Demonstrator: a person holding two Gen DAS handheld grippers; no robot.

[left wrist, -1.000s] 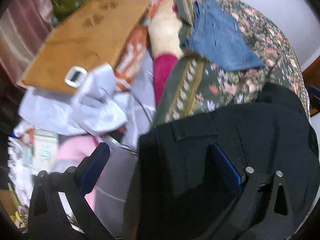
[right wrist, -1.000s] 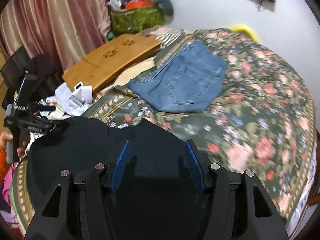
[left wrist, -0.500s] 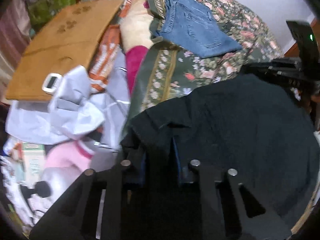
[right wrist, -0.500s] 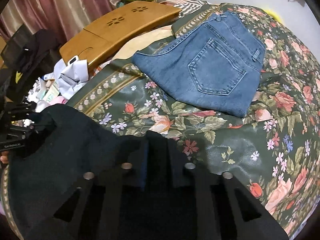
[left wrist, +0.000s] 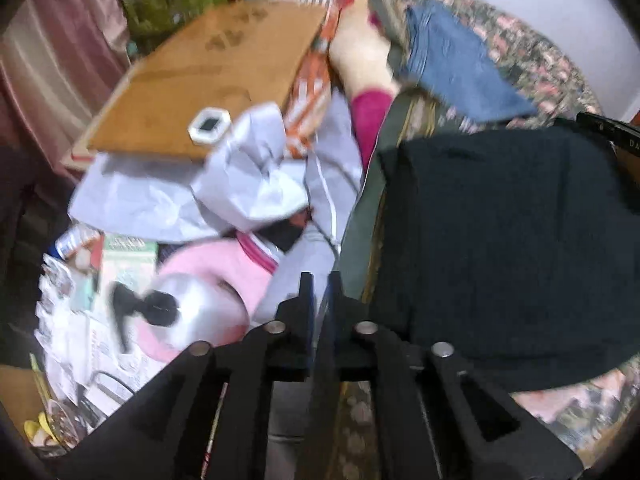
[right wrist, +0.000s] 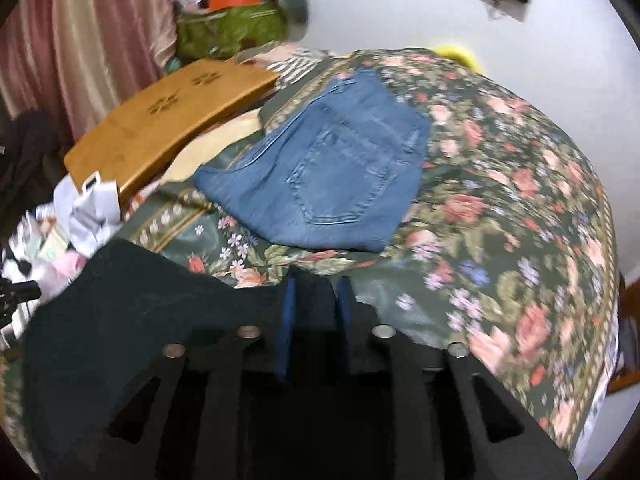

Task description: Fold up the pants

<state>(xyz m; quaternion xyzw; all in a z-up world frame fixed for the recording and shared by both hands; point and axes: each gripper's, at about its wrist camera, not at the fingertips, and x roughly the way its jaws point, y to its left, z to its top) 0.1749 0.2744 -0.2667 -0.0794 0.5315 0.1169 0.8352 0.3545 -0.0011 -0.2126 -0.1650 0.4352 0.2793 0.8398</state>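
Observation:
The black pants point(left wrist: 500, 240) lie folded on the floral bedspread point(right wrist: 500, 200). In the left wrist view my left gripper point(left wrist: 319, 292) is shut and empty, just off the pants' left edge, over the side of the bed. In the right wrist view my right gripper point(right wrist: 316, 292) has its jaws close together with the black pants point(right wrist: 140, 320) between them at their far edge. Folded blue jeans point(right wrist: 340, 176) lie on the bedspread beyond; they also show in the left wrist view point(left wrist: 456, 68).
A wooden lap table point(left wrist: 208, 84) lies left of the bed, with a small white device point(left wrist: 209, 125) on it. Grey cloth point(left wrist: 240, 184), a pink garment point(left wrist: 216, 276) and papers crowd the floor beside the bed. A green bag point(right wrist: 228, 32) stands by the curtain point(right wrist: 80, 32).
Both grippers were open a second ago and closed on the black pants' edge. Now my left gripper is off the pants and to their left. My right gripper stays on the fabric.

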